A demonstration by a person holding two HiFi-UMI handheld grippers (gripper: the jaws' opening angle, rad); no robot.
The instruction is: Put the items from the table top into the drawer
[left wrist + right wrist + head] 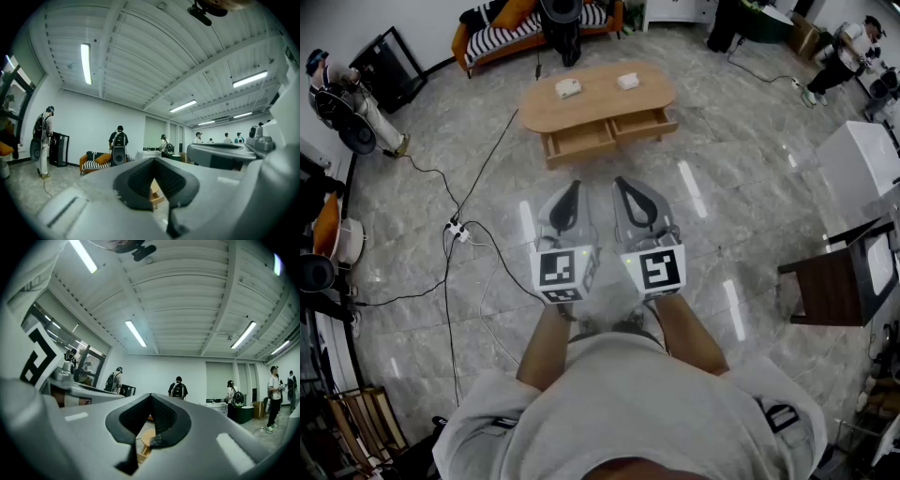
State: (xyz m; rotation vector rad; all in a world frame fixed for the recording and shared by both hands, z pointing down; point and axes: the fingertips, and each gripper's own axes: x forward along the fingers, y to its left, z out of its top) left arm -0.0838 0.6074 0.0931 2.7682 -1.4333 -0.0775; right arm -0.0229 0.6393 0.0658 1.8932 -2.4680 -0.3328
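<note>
Two small white items, one left of the other, lie on the oval wooden tabletop in the upper middle of the head view. They are well apart from each other and nothing touches them. Below the front edge, the left drawer and the right drawer stand pulled out, ready to receive the items, so no opening step seems needed.

A stretch of marble floor lies between the tabletop and the person. Both tools are held side by side at frame centre, pointing toward it. The left gripper and the right gripper are each clenched tip to tip with nothing between them. They look like a carrying posture for the approach, not a grasp.
</note>
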